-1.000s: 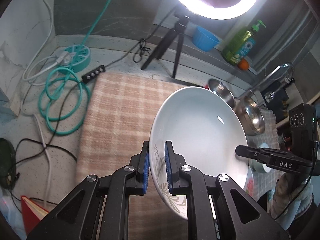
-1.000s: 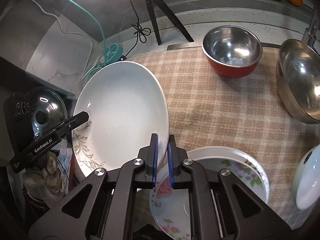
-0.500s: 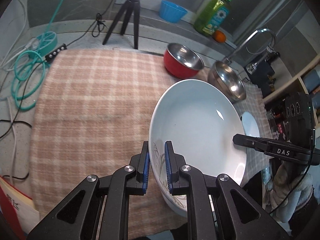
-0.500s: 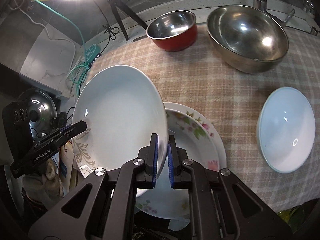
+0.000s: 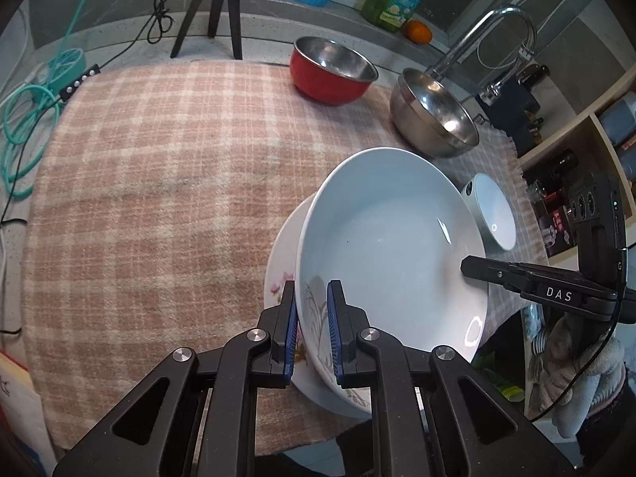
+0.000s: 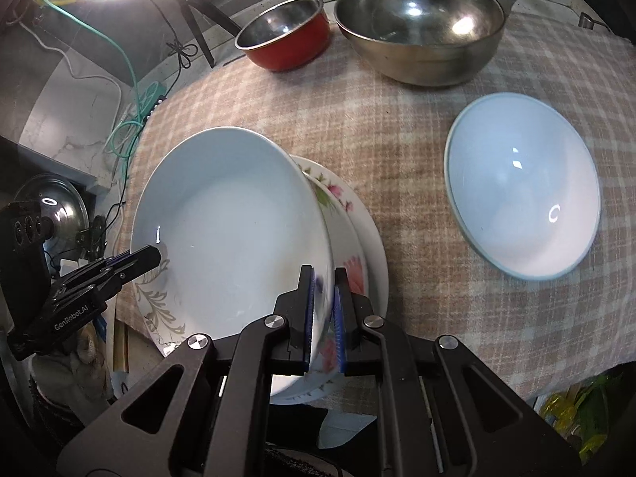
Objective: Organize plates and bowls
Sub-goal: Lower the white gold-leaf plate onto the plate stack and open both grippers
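Two claws gripping white bowl, over floral plate

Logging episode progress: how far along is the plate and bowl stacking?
Done: nothing clearly. In hand: left gripper and right gripper both clamp the large white leaf-patterned bowl over the floral plates. Left: pale blue bowl, red bowl, steel bowl.

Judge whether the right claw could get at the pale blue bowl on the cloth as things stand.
Probably not yet: the right claw is shut on the large white bowl's rim. The pale blue bowl itself sits uncovered on the checked cloth, nothing blocking it.
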Demonstrator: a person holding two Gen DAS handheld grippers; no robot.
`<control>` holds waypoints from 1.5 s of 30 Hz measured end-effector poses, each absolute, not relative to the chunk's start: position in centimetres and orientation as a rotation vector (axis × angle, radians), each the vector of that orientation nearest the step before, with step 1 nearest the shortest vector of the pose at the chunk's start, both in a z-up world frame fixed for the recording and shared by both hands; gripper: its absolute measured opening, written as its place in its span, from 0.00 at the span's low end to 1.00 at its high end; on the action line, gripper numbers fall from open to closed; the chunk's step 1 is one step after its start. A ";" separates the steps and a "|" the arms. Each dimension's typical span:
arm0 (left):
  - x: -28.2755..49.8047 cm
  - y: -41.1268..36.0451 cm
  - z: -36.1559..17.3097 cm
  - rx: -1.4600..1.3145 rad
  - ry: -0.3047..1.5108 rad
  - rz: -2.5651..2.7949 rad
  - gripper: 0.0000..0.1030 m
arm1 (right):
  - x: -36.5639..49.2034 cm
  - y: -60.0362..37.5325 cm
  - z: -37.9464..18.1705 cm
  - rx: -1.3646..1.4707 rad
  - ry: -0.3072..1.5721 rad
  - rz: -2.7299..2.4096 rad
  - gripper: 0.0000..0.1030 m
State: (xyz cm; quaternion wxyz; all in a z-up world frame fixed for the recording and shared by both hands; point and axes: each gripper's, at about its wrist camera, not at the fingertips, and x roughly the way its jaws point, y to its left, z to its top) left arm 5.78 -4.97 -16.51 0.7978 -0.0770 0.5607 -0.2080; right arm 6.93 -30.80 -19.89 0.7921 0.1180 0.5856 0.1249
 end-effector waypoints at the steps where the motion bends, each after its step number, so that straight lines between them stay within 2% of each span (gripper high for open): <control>1: 5.7 -5.1 -16.6 -0.159 1.208 -0.448 0.12 | 6.8 -30.9 -20.0 0.248 1.262 0.267 0.09; 29: 5.5 -6.4 -17.8 -0.052 1.242 -0.398 0.12 | 5.6 -28.6 -20.2 -0.009 1.245 0.233 0.12; 41: 5.6 -7.1 -17.8 0.024 1.234 -0.385 0.14 | 4.8 -26.7 -20.1 -0.170 1.200 0.207 0.19; 45: 5.4 -7.6 -17.9 0.052 1.232 -0.392 0.14 | 4.3 -25.9 -20.2 -0.263 1.173 0.175 0.26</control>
